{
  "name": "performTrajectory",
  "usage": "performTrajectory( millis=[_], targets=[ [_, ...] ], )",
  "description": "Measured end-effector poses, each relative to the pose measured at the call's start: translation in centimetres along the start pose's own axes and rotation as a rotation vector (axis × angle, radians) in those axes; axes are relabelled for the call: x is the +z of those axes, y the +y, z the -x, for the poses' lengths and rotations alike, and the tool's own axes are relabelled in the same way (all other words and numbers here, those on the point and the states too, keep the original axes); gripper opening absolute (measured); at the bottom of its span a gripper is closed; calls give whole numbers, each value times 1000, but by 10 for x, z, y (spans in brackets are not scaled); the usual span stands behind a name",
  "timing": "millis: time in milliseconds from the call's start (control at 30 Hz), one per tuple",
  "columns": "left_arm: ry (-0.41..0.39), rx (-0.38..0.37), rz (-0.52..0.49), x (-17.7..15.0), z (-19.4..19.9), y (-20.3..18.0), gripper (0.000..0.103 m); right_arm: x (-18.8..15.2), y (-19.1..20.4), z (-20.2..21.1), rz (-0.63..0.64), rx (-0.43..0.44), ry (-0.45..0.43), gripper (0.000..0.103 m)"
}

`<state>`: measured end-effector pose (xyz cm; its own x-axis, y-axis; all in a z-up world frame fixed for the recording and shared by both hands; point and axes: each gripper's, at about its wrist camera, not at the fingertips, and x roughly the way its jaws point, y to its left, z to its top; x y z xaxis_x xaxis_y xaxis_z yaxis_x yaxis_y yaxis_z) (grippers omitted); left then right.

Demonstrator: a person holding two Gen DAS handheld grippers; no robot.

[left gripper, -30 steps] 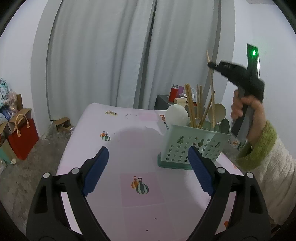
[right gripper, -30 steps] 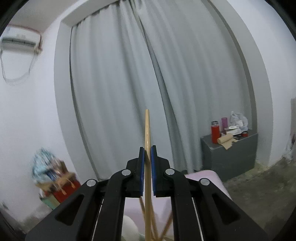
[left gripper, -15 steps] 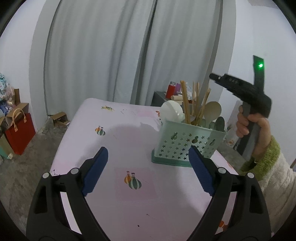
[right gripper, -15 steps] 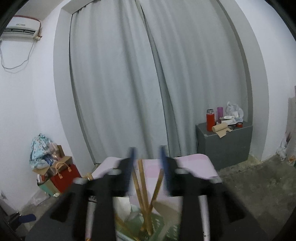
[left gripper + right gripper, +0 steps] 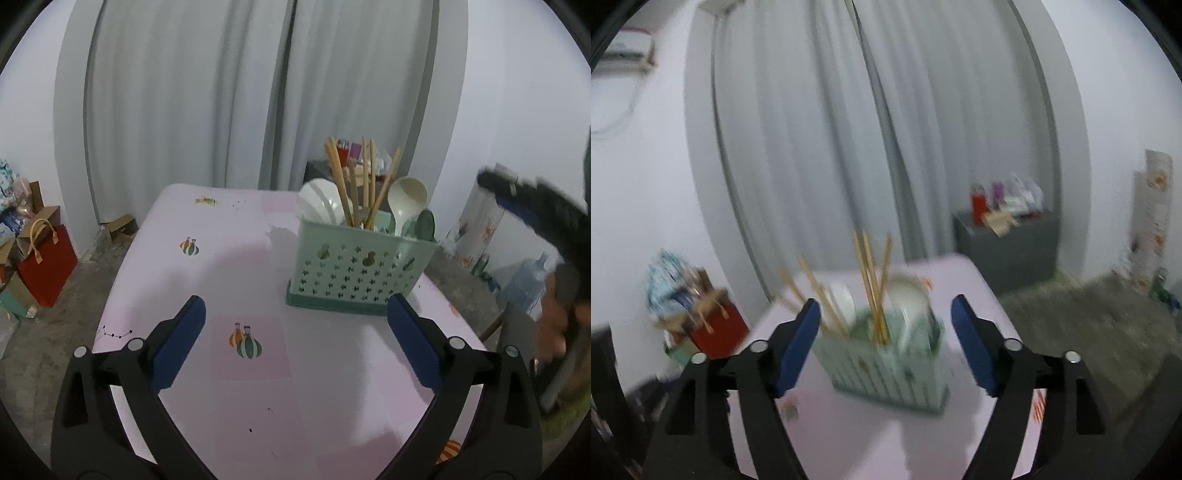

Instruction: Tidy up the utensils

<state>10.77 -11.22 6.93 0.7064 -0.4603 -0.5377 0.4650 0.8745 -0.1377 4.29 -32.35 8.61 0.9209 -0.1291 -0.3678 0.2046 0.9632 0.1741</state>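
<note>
1. Green basket (image 5: pixel 360 275): on the pink tabletop (image 5: pixel 221 266), near its far right corner; holds chopsticks (image 5: pixel 364 184) and spoons (image 5: pixel 404 199).
2. Left gripper (image 5: pixel 295 332): fingers opening, nothing between.
3. Right gripper (image 5: pixel 884 339): fingers opening, empty.

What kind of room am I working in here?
Probably a lived-in room at home, not a proper kitchen: floor-length grey curtains, a table under a pink printed cloth holding a green utensil caddy, and gift bags heaped on the floor.
</note>
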Motion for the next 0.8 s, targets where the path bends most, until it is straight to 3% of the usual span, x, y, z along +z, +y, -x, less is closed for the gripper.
performTrajectory(
  millis=[133,367,633,800],
  targets=[
    [40,103,-12,0,-7,-13,95,-36,9,-1,24,-113,115,84],
    [56,285,-90,-8,-11,-35,95,-77,17,3,44,-252,192,91],
    [71,362,-145,-13,-8,-49,95,-83,7,13,47,-386,169,97],
    [72,363,-89,-11,-5,-43,95,-80,7,14,55,-427,155,97]
  ],
)
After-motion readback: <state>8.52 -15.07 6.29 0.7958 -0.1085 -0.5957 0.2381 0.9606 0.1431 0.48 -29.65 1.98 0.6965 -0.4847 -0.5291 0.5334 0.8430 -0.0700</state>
